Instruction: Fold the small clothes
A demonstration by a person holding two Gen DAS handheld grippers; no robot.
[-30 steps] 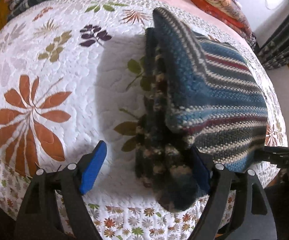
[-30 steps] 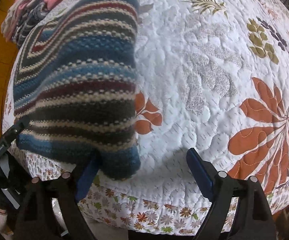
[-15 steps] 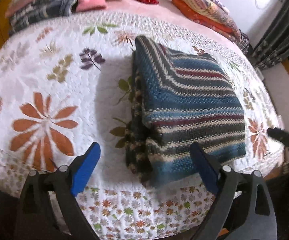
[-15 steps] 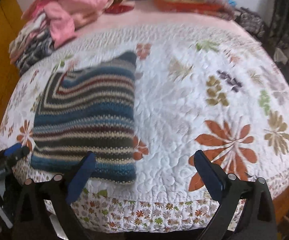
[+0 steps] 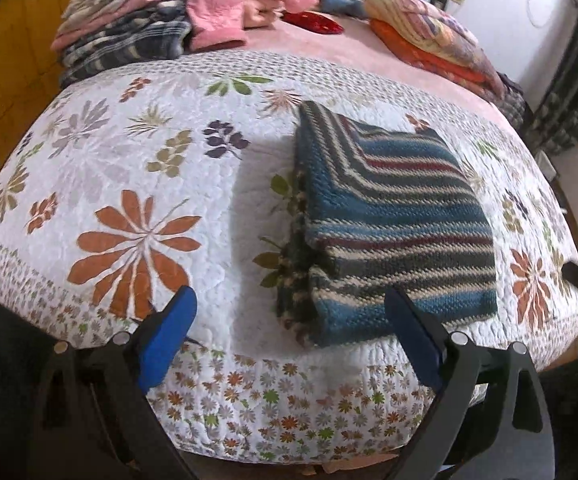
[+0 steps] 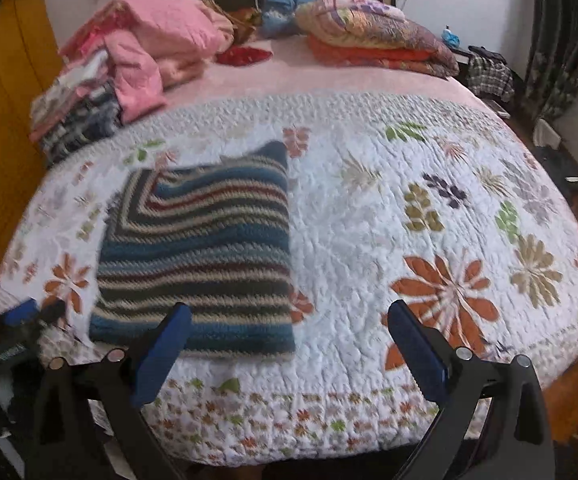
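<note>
Between both wide-open grippers: folded knit, near bed edge.
Left gripper point(image 5: 289, 340) empty, blue pads point(image 5: 165, 336) spread; striped blue-and-cream knitted garment point(image 5: 393, 224) just ahead, centre-right of frame. Right gripper point(image 6: 289, 344) also spread, empty; garment centre-left there, long axis running up-frame on white floral quilt point(image 6: 369, 240). Both about equally near.

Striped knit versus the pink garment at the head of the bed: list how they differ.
The striped knit is folded into a flat, neat rectangle; the pink garment lies in a loose heap. The knit is blue, cream and dark red in stripes; the pink one is plain. The knit sits alone on the floral quilt; the pink one drapes over a clothes stack. Neither gripper touches either one.
</note>
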